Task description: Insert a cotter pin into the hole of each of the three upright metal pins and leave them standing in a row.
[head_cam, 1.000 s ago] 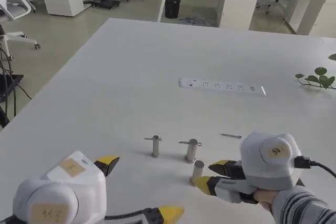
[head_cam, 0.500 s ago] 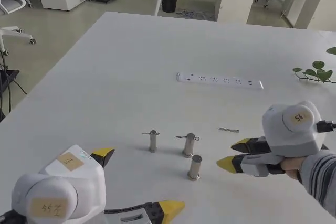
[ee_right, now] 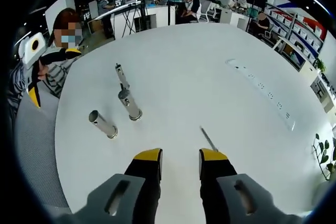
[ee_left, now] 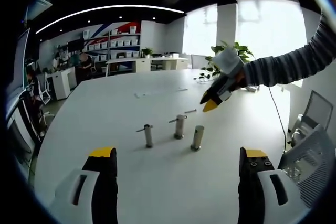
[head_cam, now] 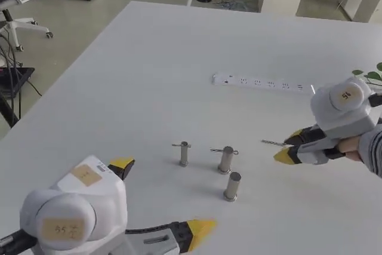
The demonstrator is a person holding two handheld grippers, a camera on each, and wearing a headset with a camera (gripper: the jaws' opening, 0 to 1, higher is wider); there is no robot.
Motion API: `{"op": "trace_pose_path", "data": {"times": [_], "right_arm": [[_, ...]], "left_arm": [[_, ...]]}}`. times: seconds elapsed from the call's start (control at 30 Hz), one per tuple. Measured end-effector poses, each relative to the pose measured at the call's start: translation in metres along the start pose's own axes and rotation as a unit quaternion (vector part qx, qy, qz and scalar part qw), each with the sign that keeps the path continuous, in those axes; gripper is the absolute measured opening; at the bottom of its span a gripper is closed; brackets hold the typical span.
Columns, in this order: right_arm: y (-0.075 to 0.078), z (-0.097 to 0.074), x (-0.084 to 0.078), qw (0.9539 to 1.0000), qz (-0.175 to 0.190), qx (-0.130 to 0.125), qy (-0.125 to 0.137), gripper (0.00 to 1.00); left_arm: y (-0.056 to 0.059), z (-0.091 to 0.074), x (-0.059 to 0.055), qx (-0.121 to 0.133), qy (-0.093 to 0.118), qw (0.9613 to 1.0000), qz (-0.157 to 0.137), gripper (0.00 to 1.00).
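Mid-right, right gripper [head_cam: 288,146], narrowly parted, empty, tips just beside loose cotter pin [head_cam: 273,143]; lower left, left gripper [head_cam: 162,196] wide.

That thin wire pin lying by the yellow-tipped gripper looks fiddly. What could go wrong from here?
The cotter pin lies flat on the table and is very thin, so the open right gripper beside it may nudge it away instead of grasping it. The bare metal pin stands unbraced, with the open left gripper well back from it, so pushing the wire in could topple it.
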State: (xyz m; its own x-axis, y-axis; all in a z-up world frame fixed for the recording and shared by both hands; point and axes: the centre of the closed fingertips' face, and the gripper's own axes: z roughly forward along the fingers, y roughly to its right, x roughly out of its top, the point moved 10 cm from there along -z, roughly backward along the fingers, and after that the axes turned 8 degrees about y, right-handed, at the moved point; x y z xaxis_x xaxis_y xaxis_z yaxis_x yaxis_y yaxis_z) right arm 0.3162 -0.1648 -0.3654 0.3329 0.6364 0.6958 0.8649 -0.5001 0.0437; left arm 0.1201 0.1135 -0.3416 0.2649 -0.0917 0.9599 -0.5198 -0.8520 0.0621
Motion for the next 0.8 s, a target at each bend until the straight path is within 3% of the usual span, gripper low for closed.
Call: {"op": "trace_pose_path", "data": {"times": [0.2,0.47,0.8], "right_arm": [[0.020,0.015,0.001,0.9997,-0.004,-0.013,-0.018,0.17],[0.038,0.031,-0.010,0.9988,-0.011,-0.006,-0.048,0.12],[0.047,0.039,-0.014,0.9980,-0.018,0.006,-0.060,0.07]], "left_arm": [[-0.002,0.000,-0.001,0.005,-0.004,1.0000,0.005,0.93],[-0.003,0.003,-0.003,0.005,-0.006,0.9999,-0.008,0.90],[-0.004,0.006,-0.006,0.010,-0.021,0.9997,-0.003,0.88]]}}
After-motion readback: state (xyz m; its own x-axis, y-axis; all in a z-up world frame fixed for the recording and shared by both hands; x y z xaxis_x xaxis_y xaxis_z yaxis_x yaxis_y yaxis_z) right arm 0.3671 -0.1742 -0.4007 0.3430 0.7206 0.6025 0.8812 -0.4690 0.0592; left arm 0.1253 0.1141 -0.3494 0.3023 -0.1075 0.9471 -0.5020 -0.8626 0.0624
